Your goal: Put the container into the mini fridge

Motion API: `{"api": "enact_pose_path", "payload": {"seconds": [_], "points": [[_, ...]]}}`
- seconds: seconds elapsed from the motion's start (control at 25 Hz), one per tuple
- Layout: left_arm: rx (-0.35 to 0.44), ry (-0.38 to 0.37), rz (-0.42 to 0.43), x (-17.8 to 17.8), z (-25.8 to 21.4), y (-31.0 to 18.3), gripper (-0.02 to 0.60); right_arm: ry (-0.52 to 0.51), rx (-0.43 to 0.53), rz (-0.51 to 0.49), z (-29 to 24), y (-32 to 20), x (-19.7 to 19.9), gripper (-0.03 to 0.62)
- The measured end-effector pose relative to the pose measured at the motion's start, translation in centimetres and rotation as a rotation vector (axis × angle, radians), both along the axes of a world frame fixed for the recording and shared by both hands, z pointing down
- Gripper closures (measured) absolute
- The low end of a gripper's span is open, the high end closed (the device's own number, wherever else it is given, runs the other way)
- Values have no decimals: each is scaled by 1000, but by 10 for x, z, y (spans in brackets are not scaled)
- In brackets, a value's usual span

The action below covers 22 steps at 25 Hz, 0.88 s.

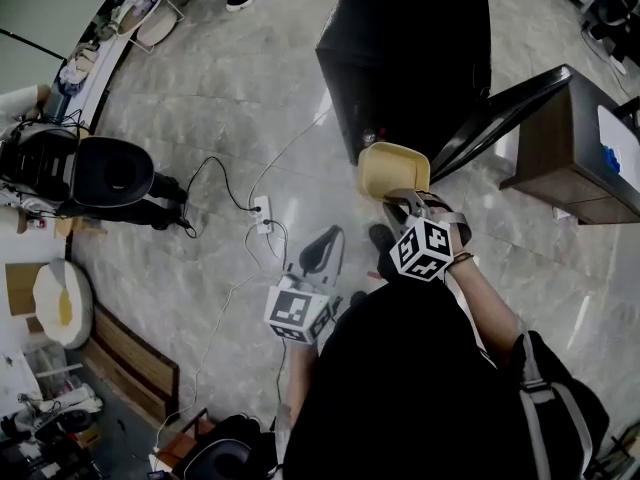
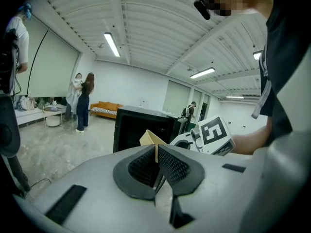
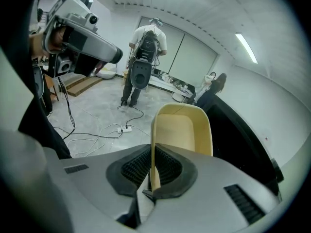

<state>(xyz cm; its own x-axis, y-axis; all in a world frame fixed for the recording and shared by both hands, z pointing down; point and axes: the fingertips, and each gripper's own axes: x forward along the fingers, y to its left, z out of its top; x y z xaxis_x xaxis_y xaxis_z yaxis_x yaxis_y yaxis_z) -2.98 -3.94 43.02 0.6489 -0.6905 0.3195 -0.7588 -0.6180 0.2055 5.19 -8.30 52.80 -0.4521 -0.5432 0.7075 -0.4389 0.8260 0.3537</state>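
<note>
1. Yellow plastic formed the container (image 1: 394, 171), an open tub held off the floor just in front of the black mini fridge (image 1: 405, 53) and not yet inside it.
2. The right gripper (image 3: 154, 168) had its fingers closed narrowly on the container's near wall, one pad inside and one outside. The rest of the tub reached out beyond them towards the fridge.
3. The fridge door (image 1: 500, 113) stood swung open to the right of the container.
4. The left gripper (image 2: 156, 163) hung near and to the left of the right one, its fingers drawn together to a thin slit with nothing gripped.
5. A white power strip (image 1: 262, 211) with cables lay on the grey stone floor (image 1: 220, 108), left of the container.
6. A wooden cabinet (image 1: 585, 158) stood right of the open door.
</note>
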Motion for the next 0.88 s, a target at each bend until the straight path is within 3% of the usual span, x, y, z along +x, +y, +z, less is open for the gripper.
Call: {"api": "enact_pose_path", "payload": {"seconds": [0.48,0.88], "points": [[13,-23,-80,39,-5,-89,538,49,-67,-113,30,-98,30,562],[-1,-24,-119,40,-3,-98,538,115,-131,-95,74,-141,42,562]]}}
